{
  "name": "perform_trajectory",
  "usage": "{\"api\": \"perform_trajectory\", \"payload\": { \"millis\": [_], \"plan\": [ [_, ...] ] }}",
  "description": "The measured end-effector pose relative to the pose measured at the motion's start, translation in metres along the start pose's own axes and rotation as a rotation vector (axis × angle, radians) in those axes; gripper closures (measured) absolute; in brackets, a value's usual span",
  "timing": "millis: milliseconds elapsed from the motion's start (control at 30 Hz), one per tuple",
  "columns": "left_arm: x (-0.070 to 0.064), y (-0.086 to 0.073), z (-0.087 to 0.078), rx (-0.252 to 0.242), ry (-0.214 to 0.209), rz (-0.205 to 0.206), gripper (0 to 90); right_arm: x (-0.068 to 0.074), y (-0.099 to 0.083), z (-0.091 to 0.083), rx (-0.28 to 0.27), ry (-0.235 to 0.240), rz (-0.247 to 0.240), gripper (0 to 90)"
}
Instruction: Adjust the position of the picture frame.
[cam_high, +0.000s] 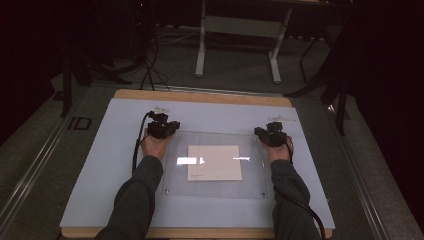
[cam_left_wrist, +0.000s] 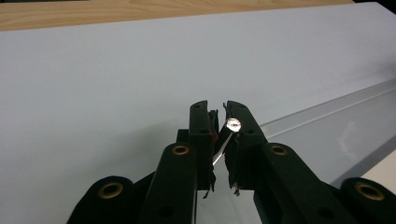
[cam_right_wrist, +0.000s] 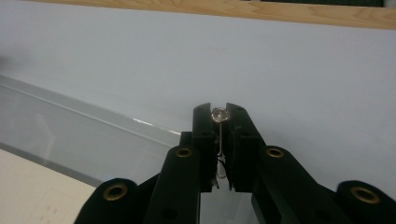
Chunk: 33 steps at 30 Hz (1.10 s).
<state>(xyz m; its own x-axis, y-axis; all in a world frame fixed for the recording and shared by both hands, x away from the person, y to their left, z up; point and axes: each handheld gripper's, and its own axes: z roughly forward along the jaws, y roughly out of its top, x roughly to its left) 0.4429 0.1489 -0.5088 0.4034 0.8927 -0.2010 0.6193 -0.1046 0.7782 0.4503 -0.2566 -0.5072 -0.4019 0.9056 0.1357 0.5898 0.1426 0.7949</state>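
**Mia:** What are the two hands doing?

**Ben:** Each one holds a hand-held gripper. The left hand-held gripper (cam_high: 162, 128) is at the far left corner of a clear plastic sheet (cam_high: 215, 190). The right hand-held gripper (cam_high: 270, 135) is at the far right corner. The sheet lies on a pale mat (cam_high: 100, 165) on the counter (cam_high: 200, 96), over a sheet of white paper (cam_high: 214, 162).

**Mia:** Are the jaws shut?

**Ben:** Nearly. In the left gripper view the jaws are pinched on the thin edge of the plastic, right by a little round silver screw (cam_left_wrist: 233, 124). In the right gripper view it is the same, with another small screw (cam_right_wrist: 219, 114) between the tips.

**Mia:** So what could go wrong?

**Ben:** I think the plastic could slip. It is smooth and thin, and the jaws hold just a tiny bit of each corner. If one hand pulls up faster than the other, the sheet may twist and pop out of one side.

**Mia:** Then what?

**Ben:** It would drop back down and could push the paper out of place. The near corners look like they have small screws too, but they are too small to tell for sure. If they are fixed down, pulling hard could bend the plastic a lot.

**Mia:** So go slow?

**Ben:** Yes. Both hands together, nice and even.
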Motion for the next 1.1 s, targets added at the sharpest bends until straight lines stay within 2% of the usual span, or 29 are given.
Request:
{"api": "perform_trajectory", "payload": {
  "millis": [233, 400, 600, 833, 1100],
  "plan": [
    [0.004, -0.006, -0.010, -0.007, 0.011, -0.007, 81.8, 0.008, 0.004, 0.005, 0.004, 0.013, -0.008, 83.7],
    [0.006, -0.007, -0.011, 0.001, 0.018, -0.013, 81.7, 0.012, 0.003, 0.006, 0.011, 0.016, -0.015, 83.7],
    [0.006, -0.007, -0.013, 0.009, 0.027, -0.003, 81.8, 0.013, 0.003, 0.007, 0.013, 0.021, -0.017, 83.6],
    [0.011, -0.014, -0.014, 0.013, 0.034, -0.016, 81.9, 0.019, 0.000, 0.011, 0.025, 0.027, -0.011, 83.6],
    [0.014, -0.020, -0.011, -0.006, 0.013, -0.023, 80.9, 0.017, -0.005, 0.016, 0.028, 0.038, -0.008, 83.4]
  ]
}}
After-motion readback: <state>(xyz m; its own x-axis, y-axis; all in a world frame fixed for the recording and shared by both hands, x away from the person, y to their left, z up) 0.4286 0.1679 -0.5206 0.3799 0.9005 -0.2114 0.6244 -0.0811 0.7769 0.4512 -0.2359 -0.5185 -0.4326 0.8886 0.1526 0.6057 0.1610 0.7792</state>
